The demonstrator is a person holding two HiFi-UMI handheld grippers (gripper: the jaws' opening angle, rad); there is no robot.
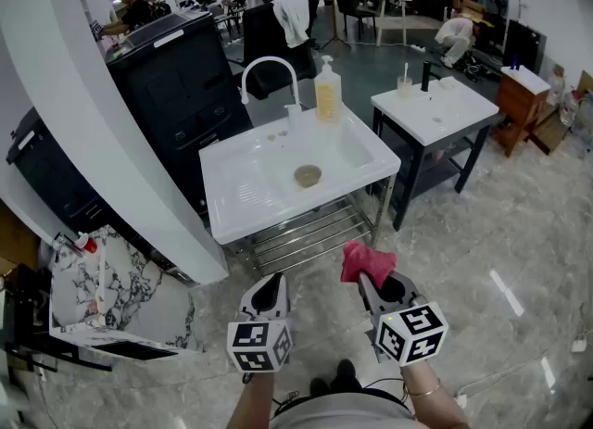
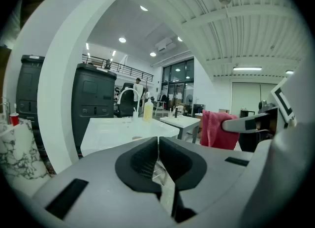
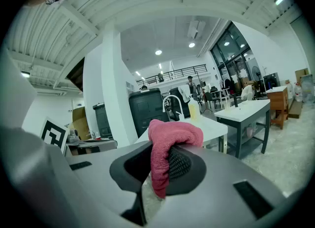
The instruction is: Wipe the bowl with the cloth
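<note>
You are holding both grippers low in front of you, tilted slightly downward toward the sink. The left hand-held gripper (image 2: 157, 148) is closed, with nothing between its ribbed black pads. The right hand-held gripper (image 3: 160, 168) is clamping the red terry cloth (image 3: 170, 138). The head view is showing the small round bowl (image 1: 308, 175) sitting in the glossy white sink (image 1: 232, 205), well apart from the cloth.

White sink stand (image 1: 239, 207), bowl (image 1: 308, 175) in its basin, soap bottle (image 1: 326, 94) on the back rim
</note>
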